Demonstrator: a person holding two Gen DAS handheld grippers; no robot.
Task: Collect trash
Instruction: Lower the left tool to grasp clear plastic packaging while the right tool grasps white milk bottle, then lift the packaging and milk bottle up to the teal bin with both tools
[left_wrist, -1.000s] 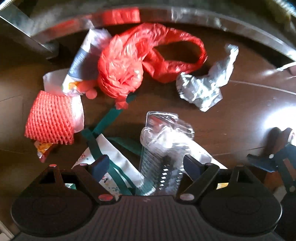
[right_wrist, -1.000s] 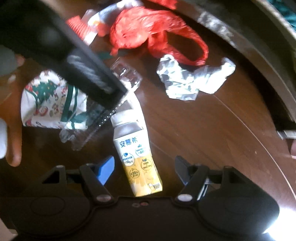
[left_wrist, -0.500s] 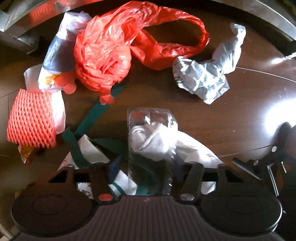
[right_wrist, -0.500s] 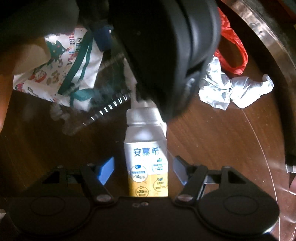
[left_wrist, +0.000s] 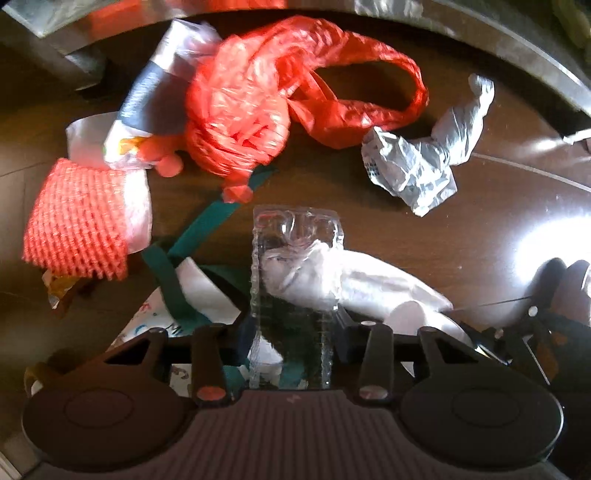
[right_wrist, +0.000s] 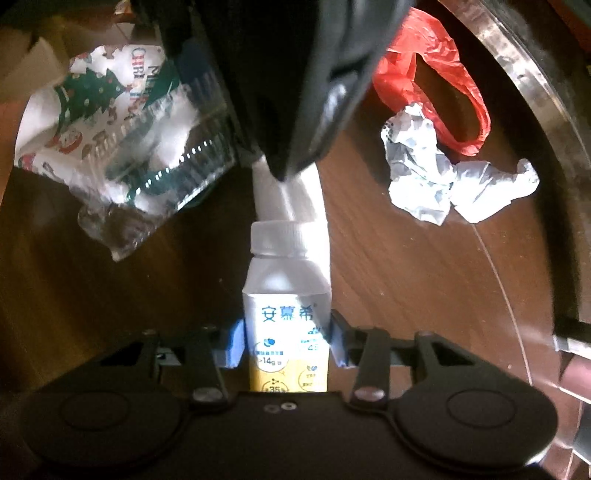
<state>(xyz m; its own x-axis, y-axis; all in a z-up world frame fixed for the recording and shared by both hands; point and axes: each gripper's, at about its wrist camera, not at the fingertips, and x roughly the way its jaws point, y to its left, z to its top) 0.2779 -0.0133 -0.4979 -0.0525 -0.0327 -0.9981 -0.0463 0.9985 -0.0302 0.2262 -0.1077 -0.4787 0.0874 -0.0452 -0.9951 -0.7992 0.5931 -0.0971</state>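
In the left wrist view a clear plastic blister pack (left_wrist: 295, 258) stands between the jaws of my left gripper (left_wrist: 293, 338); the jaws are closing and both pads touch its edges. White paper (left_wrist: 369, 284) lies beneath the pack. In the right wrist view a small white yogurt bottle (right_wrist: 286, 295) with a yellow label lies cap away from me. My right gripper (right_wrist: 286, 343) is closing on it, and its blue pads press the bottle's sides. The dark body of the left gripper (right_wrist: 295, 74) hides the table behind the bottle.
Loose trash lies on the dark wooden table (left_wrist: 480, 229): a red plastic bag (left_wrist: 251, 110), a crumpled silvery wrapper (left_wrist: 413, 162), an orange foam net (left_wrist: 81, 221), and a Christmas-print bag (right_wrist: 92, 110) with green straps. A metal rim (left_wrist: 480, 40) curves along the far edge.
Both grippers have narrowed from wide open. The left now pinches the clear pack, the right now clamps the bottle. The left gripper's body has come to fill the top of the right view.
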